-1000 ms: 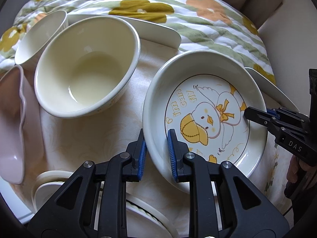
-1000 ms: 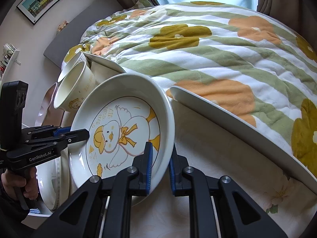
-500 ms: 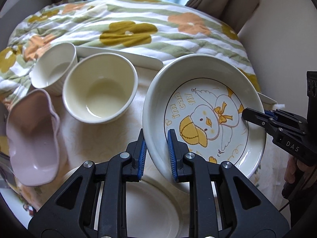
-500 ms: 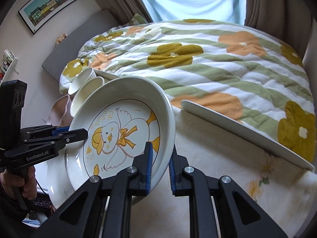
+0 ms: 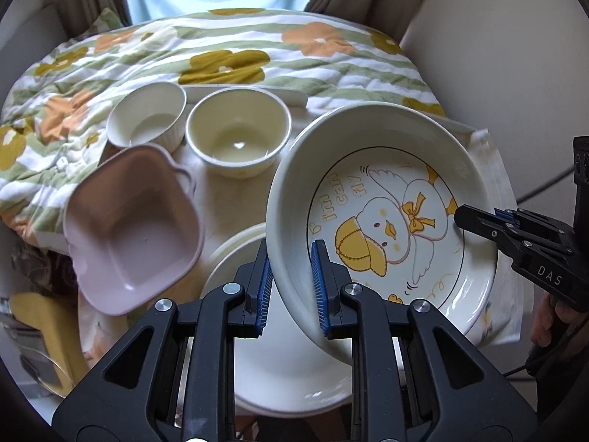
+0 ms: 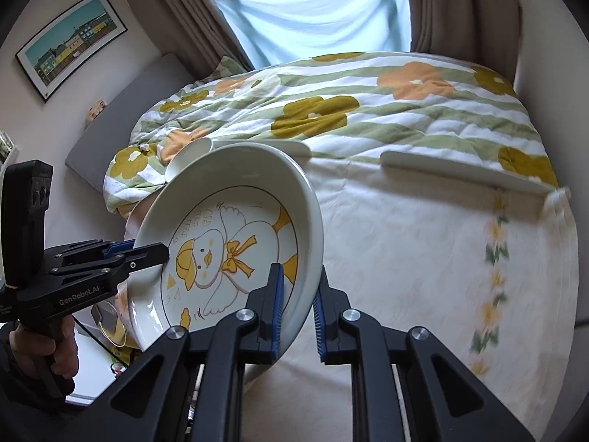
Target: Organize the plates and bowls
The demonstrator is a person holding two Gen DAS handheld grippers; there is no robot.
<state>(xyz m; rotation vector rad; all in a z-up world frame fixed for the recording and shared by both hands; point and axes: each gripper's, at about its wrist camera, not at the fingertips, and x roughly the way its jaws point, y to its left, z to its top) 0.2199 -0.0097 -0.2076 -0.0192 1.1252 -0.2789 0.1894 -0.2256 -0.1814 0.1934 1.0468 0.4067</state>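
Duck plate carried by two tools above the crockery.

The round cream ceramic plate with a yellow duck drawing [image 5: 383, 217] hangs tilted in the air; the left tool [image 5: 291, 283] and right tool [image 6: 298, 307] each pinch opposite edges of its rim, likely to steady so wide a dish. Below lie a plain white plate [image 5: 279, 375], a pink square bowl [image 5: 132, 232] and two cream round bowls [image 5: 239, 136], so stacking on the white plate seems intended.

Bright window [image 6: 316, 11] daylight; fisheye edges; slight blur.
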